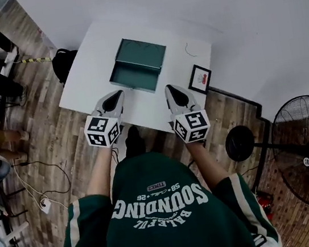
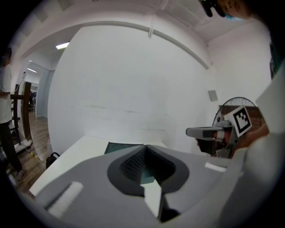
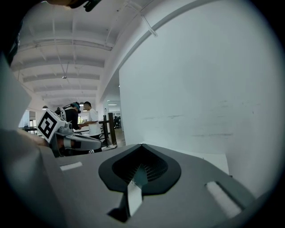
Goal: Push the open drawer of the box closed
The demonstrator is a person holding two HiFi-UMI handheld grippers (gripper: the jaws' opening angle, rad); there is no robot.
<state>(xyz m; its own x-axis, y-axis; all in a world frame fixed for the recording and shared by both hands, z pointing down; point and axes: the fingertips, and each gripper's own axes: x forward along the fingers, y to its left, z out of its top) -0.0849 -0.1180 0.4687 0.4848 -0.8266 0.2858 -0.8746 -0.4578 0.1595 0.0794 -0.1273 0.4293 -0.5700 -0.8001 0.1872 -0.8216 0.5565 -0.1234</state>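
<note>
The teal box (image 1: 141,52) sits toward 12 o'clock on the white table (image 1: 85,67) with its drawer (image 1: 134,78) drawn out toward 6 o'clock. It looks like light, stiff board, so I judge the drawer will slide easily and the whole box may skid unless the push lands square on the middle of the drawer's front edge. The left gripper (image 1: 116,97), near 7 o'clock of the drawer, and the right gripper (image 1: 171,91), near 4 o'clock, both have their jaws pressed together on nothing — blunt tips fit for pushing, seemingly just short of the drawer.
</note>
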